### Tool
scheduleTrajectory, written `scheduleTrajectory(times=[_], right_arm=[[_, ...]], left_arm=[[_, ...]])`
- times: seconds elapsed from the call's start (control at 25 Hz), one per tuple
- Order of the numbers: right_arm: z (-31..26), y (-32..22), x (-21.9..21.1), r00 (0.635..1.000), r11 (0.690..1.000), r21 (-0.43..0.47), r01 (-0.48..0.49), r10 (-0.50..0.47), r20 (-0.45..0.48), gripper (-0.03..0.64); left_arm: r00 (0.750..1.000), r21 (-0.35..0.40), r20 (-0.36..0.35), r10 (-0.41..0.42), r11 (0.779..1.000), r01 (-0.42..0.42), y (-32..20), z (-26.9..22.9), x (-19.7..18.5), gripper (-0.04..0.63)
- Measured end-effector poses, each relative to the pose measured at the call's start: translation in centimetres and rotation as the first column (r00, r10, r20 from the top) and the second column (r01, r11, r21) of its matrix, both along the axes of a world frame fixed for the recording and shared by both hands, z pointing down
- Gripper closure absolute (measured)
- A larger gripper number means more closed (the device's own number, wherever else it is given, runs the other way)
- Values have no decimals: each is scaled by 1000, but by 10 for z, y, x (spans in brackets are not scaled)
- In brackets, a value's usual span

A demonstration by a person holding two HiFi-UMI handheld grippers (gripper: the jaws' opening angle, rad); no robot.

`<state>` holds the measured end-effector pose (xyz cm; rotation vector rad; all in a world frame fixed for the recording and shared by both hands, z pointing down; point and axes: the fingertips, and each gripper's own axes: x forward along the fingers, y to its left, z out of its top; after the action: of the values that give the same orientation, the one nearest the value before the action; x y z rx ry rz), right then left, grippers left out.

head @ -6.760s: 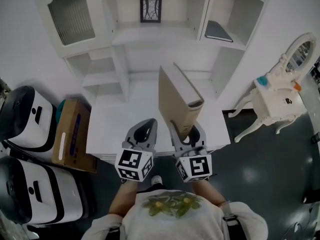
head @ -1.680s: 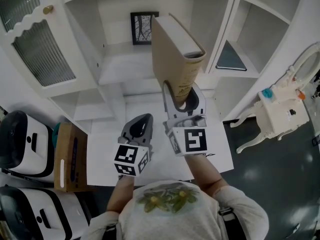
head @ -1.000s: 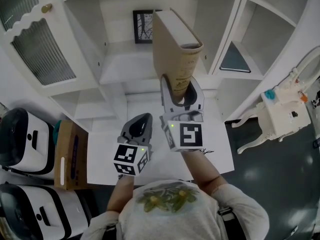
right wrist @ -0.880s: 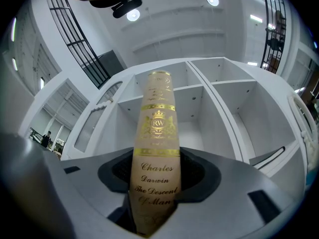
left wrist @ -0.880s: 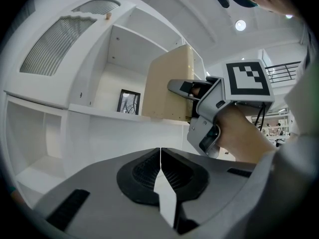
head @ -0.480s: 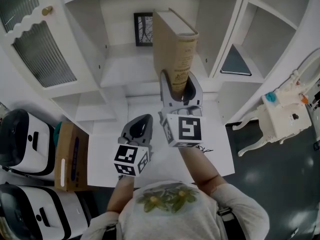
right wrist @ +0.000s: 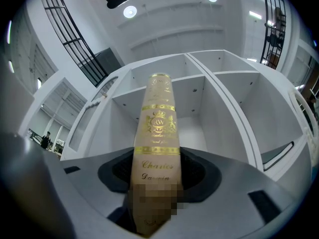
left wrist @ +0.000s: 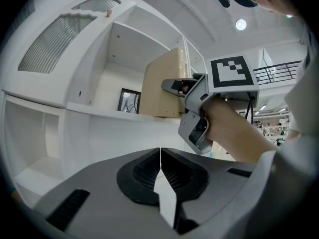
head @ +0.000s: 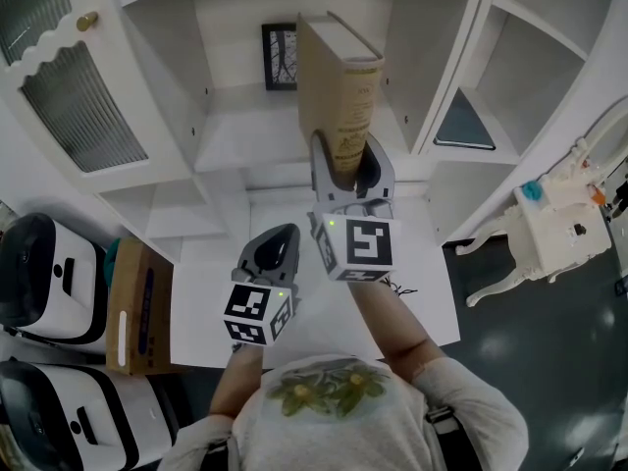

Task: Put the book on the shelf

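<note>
While our right tool (head: pixel 345 173) pinches the book (head: pixel 337 86) by its spine's lower end, upright before the shelf (head: pixel 240 140), we judge it stiff, heavy, top-weighted; our left tool (head: pixel 283 241) is pressed together, empty.

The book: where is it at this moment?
In the head view the book stands upright in the right claw, held up before the middle shelf compartment, just right of the framed picture at its back.
</note>
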<state>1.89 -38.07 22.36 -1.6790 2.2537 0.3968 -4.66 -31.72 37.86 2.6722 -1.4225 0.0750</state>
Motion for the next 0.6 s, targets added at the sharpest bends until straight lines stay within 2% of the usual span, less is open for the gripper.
scheduleTrajectory(times=[0.6], right_arm=[[3, -25, -8, 999, 998, -65, 27, -29, -32, 396]], left_arm=[[1000, -7, 9, -6, 1000, 6, -3, 2, -1, 563]])
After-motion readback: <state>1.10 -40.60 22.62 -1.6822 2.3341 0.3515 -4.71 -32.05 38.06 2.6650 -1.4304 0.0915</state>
